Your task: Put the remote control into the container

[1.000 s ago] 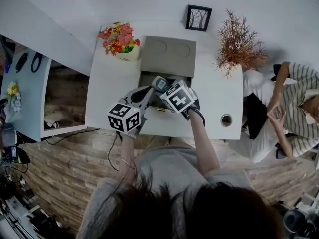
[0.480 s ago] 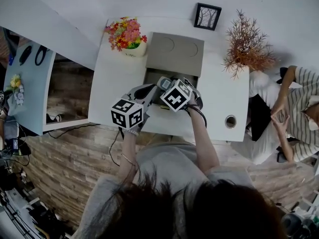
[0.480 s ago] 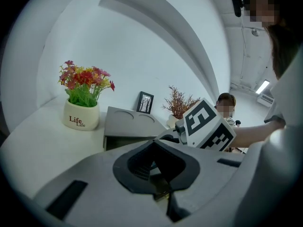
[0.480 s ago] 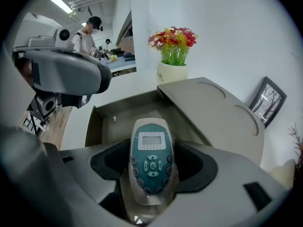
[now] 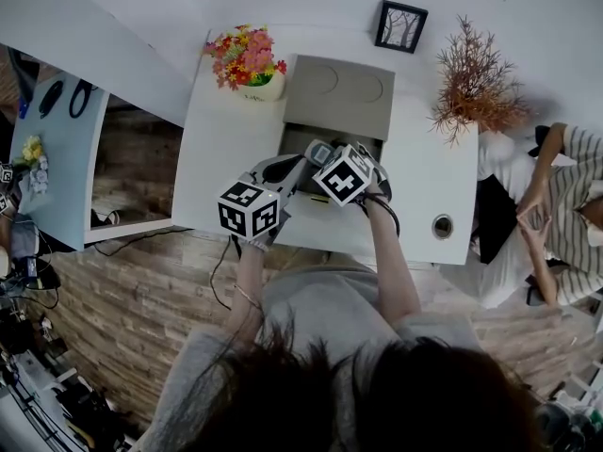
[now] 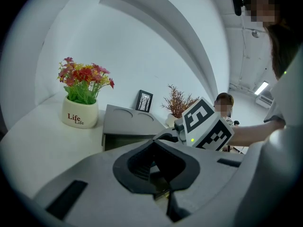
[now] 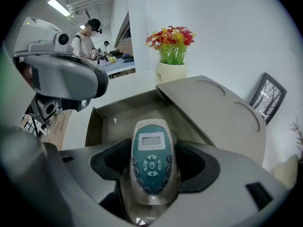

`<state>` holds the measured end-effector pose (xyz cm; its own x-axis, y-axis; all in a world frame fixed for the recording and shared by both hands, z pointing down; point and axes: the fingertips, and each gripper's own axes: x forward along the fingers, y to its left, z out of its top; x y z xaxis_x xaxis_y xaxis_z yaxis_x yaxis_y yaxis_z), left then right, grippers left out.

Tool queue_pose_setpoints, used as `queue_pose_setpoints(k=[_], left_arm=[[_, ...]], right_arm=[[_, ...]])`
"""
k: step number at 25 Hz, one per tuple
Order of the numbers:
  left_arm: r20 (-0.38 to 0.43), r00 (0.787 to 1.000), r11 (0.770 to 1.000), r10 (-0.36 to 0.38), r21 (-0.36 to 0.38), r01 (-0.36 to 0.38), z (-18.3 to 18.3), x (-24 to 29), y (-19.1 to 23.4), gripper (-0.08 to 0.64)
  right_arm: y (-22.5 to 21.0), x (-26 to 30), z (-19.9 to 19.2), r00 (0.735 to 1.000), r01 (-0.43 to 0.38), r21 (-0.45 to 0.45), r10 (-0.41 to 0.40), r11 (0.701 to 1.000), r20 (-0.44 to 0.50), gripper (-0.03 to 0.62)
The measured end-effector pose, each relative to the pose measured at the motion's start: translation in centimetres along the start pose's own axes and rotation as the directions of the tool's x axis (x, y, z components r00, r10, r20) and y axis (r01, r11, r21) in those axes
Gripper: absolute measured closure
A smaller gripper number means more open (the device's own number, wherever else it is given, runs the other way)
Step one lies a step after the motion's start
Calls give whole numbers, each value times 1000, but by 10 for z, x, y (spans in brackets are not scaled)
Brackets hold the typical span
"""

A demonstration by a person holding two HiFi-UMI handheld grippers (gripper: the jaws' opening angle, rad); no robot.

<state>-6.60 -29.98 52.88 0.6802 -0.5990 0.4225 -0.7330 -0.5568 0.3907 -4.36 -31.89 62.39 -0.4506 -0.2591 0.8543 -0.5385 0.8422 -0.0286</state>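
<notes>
A grey container stands on the white table with its lid tipped open toward the wall. Its cavity is open just below and ahead of my right gripper. That gripper is shut on the remote control, a pale remote with a teal face, a small screen and round buttons. In the head view the remote hangs over the front of the cavity. My left gripper hovers just left of it, jaws together with nothing between them.
A flower pot stands left of the container. A picture frame and a dried plant stand at the back right. The table has a round hole near its right front edge. A person sits to the right.
The head view has shifted a little. My right gripper keeps hold of the remote over the container's opening; both grippers have barely moved relative to the container.
</notes>
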Motion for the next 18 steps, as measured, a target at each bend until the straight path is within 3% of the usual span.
queue_pose_setpoints(k=[12,18], left_arm=[[26,1000,1000,-10,-8,11,1,-4,-5,557],[48,999,1000,-19,-10,19,4,-7,-8,557]], right_arm=[[-4,-11,5,997,9,33,-12,999,76,305],[-1,-26,13,982,-27,98,8,995,188,321]])
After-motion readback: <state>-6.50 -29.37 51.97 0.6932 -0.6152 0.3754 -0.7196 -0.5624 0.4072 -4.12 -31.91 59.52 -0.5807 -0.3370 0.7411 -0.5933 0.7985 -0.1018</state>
